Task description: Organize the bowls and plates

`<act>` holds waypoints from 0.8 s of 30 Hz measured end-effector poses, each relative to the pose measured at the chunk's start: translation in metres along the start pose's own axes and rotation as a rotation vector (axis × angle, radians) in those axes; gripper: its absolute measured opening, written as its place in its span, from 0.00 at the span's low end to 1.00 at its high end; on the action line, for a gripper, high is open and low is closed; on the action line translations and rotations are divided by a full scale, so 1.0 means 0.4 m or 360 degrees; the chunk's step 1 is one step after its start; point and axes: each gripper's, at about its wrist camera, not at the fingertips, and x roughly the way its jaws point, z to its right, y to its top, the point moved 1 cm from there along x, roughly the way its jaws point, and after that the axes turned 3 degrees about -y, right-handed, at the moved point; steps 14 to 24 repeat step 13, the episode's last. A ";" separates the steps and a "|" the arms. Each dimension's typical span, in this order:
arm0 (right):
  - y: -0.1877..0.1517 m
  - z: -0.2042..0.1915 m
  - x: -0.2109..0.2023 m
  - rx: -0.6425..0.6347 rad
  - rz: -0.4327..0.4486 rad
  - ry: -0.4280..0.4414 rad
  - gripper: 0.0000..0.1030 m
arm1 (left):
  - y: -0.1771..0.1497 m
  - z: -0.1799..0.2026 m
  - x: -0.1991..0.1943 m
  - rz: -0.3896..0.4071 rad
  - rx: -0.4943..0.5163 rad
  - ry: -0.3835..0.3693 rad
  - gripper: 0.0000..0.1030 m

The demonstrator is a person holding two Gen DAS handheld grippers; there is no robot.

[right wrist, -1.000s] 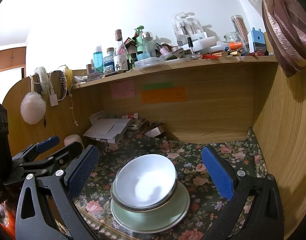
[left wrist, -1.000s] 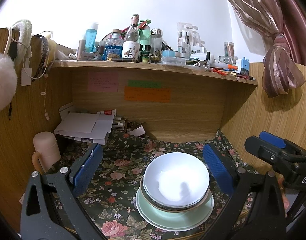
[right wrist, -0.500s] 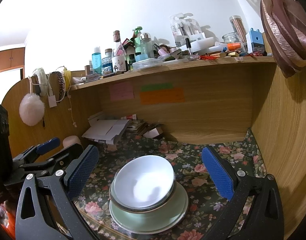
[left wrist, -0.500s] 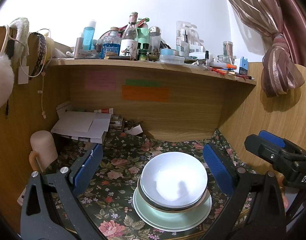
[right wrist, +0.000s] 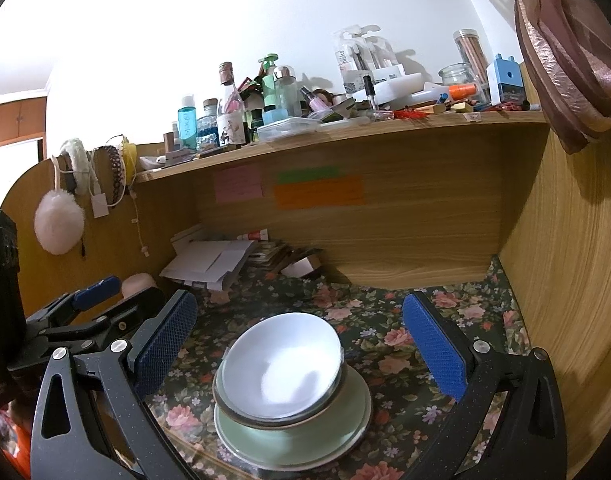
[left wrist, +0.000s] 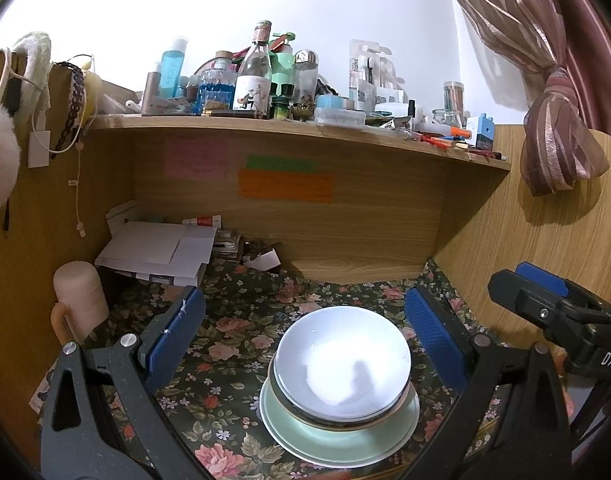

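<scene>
We hold the left gripper [left wrist: 305, 336] with its blue-padded jaws spread wide and nothing between them, and the right gripper [right wrist: 301, 340] is just as wide and just as empty. Both hang above the near part of the flowered tablecloth [left wrist: 233, 316], apart from the crockery. Below them sits the stack: a white bowl [left wrist: 341, 372] nested in a second bowl whose rim shows under it, both resting on a pale green plate [left wrist: 337, 436], with a white rim showing beneath that plate. In the right wrist view the same white bowl [right wrist: 281, 372] sits between our pads. Farther back, loose papers [left wrist: 153, 252] lie on the left against the wooden desk wall, and a cluttered shelf [left wrist: 297, 132] of bottles runs above.
</scene>
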 end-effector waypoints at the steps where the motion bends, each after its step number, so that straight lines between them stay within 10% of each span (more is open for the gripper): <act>1: 0.000 0.000 0.002 0.0001 -0.0001 -0.0001 1.00 | 0.000 0.000 0.001 -0.0002 0.0000 0.0002 0.99; 24: -0.002 0.008 0.014 0.0018 -0.0007 -0.0020 1.00 | 0.003 0.010 0.022 -0.0023 0.0021 -0.0029 0.99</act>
